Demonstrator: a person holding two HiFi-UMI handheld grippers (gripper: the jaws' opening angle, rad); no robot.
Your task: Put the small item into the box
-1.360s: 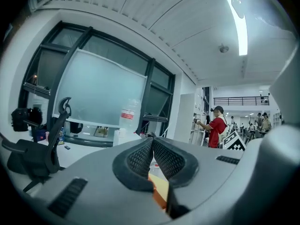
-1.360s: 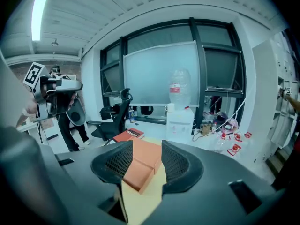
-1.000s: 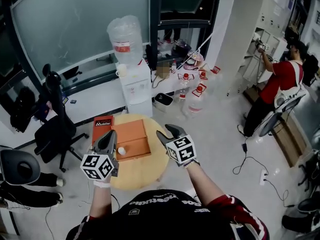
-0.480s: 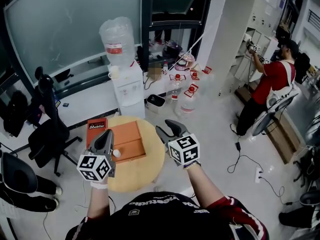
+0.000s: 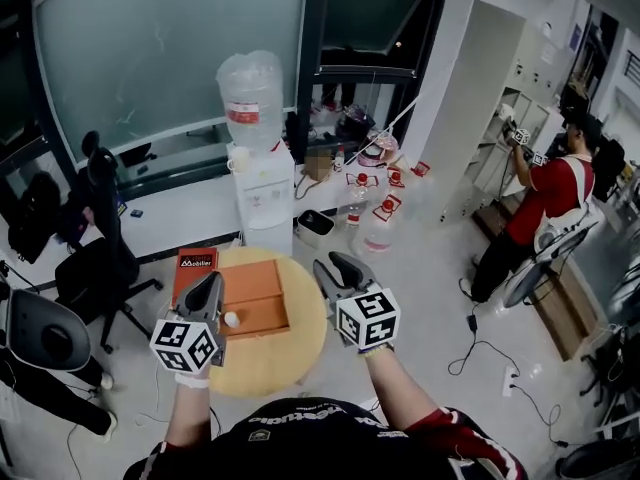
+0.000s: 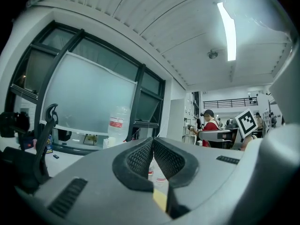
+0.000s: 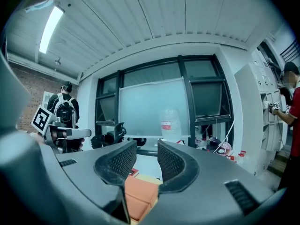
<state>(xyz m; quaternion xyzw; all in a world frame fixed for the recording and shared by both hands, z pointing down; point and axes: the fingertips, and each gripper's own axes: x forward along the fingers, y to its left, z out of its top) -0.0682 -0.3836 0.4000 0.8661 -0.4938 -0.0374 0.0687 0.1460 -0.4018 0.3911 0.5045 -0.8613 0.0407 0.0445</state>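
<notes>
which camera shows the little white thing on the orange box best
The head view: the small white item sits in plain sight on the orange box. The left gripper view shows neither; the right gripper view shows only part of the box.

**Right jaws narrowing, view drifting**

We see the right gripper jaws closing from their widest spread. Nothing is between them, and the orange box only shows beyond. Our head view has drifted: the round table, box and small white item sit slightly lower and further left than a second ago
</notes>
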